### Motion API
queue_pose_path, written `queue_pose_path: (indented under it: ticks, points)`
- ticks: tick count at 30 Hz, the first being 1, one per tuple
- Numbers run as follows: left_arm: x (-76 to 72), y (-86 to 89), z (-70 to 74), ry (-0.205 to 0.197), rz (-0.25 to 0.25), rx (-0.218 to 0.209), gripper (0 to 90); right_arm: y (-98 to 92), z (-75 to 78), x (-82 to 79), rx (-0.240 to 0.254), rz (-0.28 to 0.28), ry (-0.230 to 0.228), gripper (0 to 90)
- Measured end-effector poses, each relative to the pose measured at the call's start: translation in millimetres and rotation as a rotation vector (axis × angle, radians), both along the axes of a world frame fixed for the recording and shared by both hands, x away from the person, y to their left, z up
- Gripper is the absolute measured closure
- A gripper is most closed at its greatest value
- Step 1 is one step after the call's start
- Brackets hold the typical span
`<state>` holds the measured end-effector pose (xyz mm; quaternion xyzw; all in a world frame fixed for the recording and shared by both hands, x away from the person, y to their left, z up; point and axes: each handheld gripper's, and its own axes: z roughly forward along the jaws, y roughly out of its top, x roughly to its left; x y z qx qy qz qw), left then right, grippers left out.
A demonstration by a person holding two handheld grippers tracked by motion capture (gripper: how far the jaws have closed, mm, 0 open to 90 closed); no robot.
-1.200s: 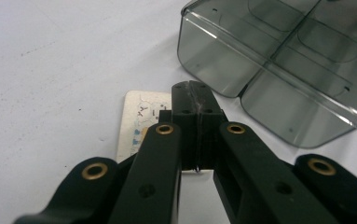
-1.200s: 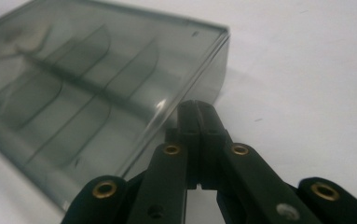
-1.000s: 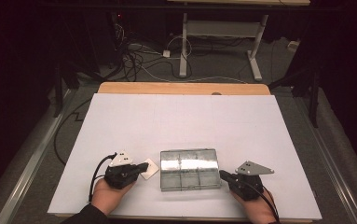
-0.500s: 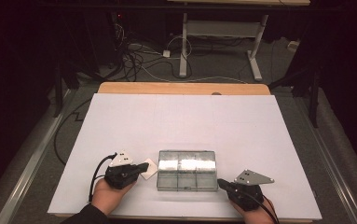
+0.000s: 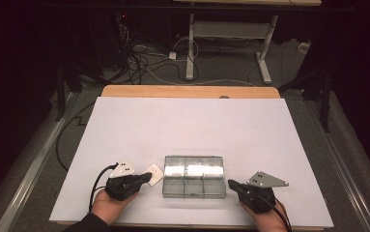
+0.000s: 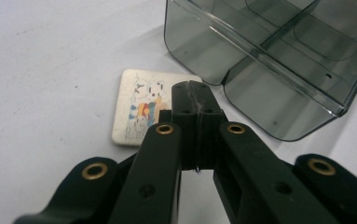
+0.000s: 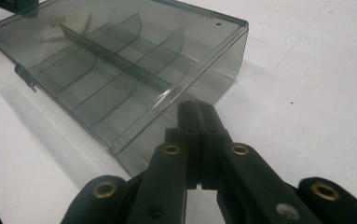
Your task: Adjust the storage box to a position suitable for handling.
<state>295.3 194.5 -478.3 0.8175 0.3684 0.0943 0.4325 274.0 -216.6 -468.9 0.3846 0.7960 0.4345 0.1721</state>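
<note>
While both your grippers are closed and empty, the clear box (image 5: 194, 176) sits between them: light, stiff, slick plastic. Take it by its short end walls, just ahead of your left gripper (image 5: 147, 177) and right gripper (image 5: 230, 184); the card (image 6: 141, 105) lies under the left tips.

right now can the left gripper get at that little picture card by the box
Probably yes. The left gripper, jaws shut, hangs right over the card, which lies flat on the white table beside the smoky plastic box. Nothing lies between them, though the jaws would have to open first.

Smoky grey clear box (image 5: 194, 176), white card (image 6: 150, 105) with a multicoloured cartoon print, black tongs (image 6: 191, 92), white tabletop (image 5: 192, 125)
</note>
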Motion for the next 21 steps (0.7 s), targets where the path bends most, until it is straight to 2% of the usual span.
queue_pose_path:
  ticks: [13,18,21]
  points:
    - [1.9,3.3,-0.4,-0.011,0.032,-0.018,87.6,-6.0,13.3,6.3,0.043,-0.016,-0.048,90.0]
    - [3.2,4.7,0.5,-0.009,0.034,-0.031,87.6,-7.2,17.6,8.4,0.056,-0.014,-0.063,90.0]
    - [3.2,4.8,1.6,-0.023,0.022,-0.021,87.6,-6.3,19.2,9.1,0.062,-0.01,-0.067,90.0]
